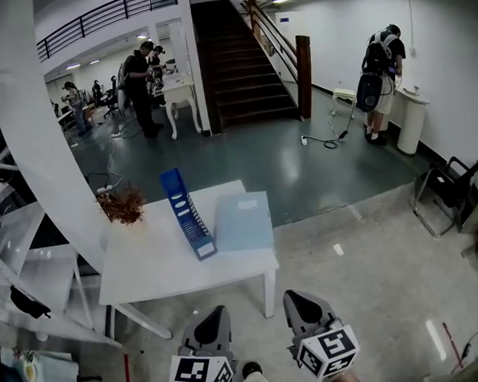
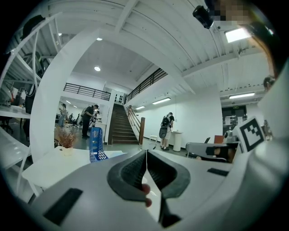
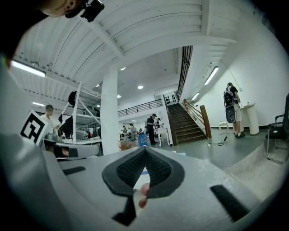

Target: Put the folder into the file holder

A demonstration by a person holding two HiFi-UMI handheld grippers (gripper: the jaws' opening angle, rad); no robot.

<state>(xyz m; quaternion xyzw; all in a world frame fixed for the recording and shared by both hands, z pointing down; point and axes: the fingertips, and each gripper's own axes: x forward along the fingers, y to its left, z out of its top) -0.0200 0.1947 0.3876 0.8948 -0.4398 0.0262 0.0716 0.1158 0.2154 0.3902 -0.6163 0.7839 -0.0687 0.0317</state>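
Note:
A pale blue folder [image 1: 243, 220] lies flat on the white table [image 1: 171, 267], at its right side. To its left stands the blue file holder [image 1: 187, 213], tilted, also visible far off in the left gripper view [image 2: 95, 144] and tiny in the right gripper view [image 3: 142, 140]. Both grippers are held near me, short of the table's front edge. My left gripper [image 1: 212, 327] has its jaws touching at the tips with nothing between them [image 2: 146, 155]. My right gripper [image 1: 305, 309] is likewise shut and empty [image 3: 144, 152].
A small pot of dried brown plants [image 1: 124, 205] sits at the table's far left corner. A thick white pillar [image 1: 33, 118] rises left of the table. White shelving [image 1: 17, 264] stands at the left. People stand far off by a staircase [image 1: 244, 73] and the right wall.

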